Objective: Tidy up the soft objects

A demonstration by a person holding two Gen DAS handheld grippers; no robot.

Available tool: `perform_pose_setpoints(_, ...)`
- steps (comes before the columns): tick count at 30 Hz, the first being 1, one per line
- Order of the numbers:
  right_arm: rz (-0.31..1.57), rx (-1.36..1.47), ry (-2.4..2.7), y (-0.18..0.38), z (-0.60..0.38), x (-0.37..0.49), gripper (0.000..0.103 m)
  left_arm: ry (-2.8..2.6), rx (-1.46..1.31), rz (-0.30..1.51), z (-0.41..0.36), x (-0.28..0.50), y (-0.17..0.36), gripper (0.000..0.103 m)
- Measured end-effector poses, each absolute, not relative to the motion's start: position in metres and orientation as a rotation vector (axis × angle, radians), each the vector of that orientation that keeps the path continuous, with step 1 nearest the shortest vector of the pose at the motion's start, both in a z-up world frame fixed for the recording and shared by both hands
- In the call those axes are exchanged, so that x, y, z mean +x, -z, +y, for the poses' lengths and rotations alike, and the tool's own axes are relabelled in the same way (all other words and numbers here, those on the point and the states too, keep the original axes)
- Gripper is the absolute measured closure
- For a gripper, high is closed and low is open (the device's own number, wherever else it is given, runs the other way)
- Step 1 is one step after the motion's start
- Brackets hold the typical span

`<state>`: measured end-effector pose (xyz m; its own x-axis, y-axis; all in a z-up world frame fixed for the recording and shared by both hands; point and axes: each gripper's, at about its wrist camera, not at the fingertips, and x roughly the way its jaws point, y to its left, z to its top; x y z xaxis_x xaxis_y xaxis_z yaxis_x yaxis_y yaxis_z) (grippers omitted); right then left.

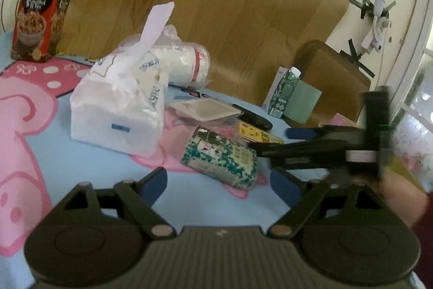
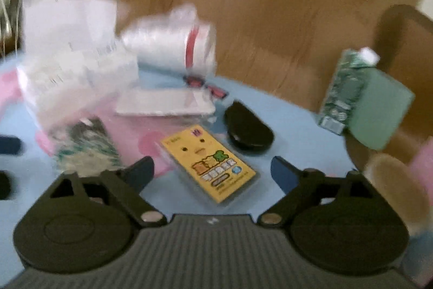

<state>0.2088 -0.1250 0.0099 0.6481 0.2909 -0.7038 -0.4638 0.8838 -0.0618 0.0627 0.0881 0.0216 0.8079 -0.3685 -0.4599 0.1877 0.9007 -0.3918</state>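
Note:
A white tissue pack [image 1: 119, 110] in clear plastic lies on the blue and pink cloth [image 1: 40, 142], with one sheet sticking up. Behind it lies a plastic-wrapped white roll with a red band [image 1: 186, 64]; it also shows, blurred, in the right wrist view [image 2: 173, 45]. A green patterned soft pack [image 1: 220, 159] lies ahead of my open, empty left gripper [image 1: 219, 184]. A yellow cartoon packet [image 2: 209, 163] lies between the fingers of my open, empty right gripper [image 2: 212, 171]. The right gripper [image 1: 273, 137] also shows from the side in the left wrist view.
A red snack box [image 1: 40, 10] stands at the far left. A green carton with a white cap [image 2: 343, 91] and a green pad [image 2: 379, 110] stand right. A black oval case [image 2: 247, 130], a flat white tray [image 2: 165, 102] and a wooden board [image 1: 230, 4] lie behind.

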Motion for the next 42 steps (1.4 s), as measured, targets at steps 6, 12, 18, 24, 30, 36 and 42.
perform_pose_setpoints(6, 0.786, -0.109, -0.452, -0.014, -0.141, 0.209, 0.037, 0.313, -0.394, 0.564, 0.096, 0.067, -0.018, 0.014)
perform_pose_setpoints(12, 0.783, -0.090, -0.424, -0.028, -0.161, 0.134, 0.039, 0.307, -0.392, 0.562, 0.096, 0.067, -0.018, 0.012)
perform_pose_setpoints(18, 0.758, -0.039, -0.390, -0.039, -0.197, 0.031, 0.040, 0.309, -0.312, 0.540, 0.085, 0.060, -0.022, 0.012)
perform_pose_setpoints(24, 0.692, 0.097, -0.283, -0.036, -0.223, -0.027, 0.040, 0.385, -0.245, 0.592, 0.050, 0.044, -0.034, 0.020)
perform_pose_setpoints(30, 0.649, 0.340, -0.267, -0.028, -0.246, -0.034, 0.040, 0.646, -0.320, 0.805, -0.019, 0.033, -0.047, 0.043)
perform_pose_setpoints(36, 0.608, 0.356, -0.278, -0.028, -0.247, -0.046, 0.042, 0.712, -0.295, 0.958, -0.084, 0.042, -0.029, 0.075)
perform_pose_setpoints(42, 0.491, 0.331, -0.218, -0.048, -0.263, -0.057, 0.044, 0.828, -0.254, 0.852, -0.111, 0.033, -0.065, 0.081)
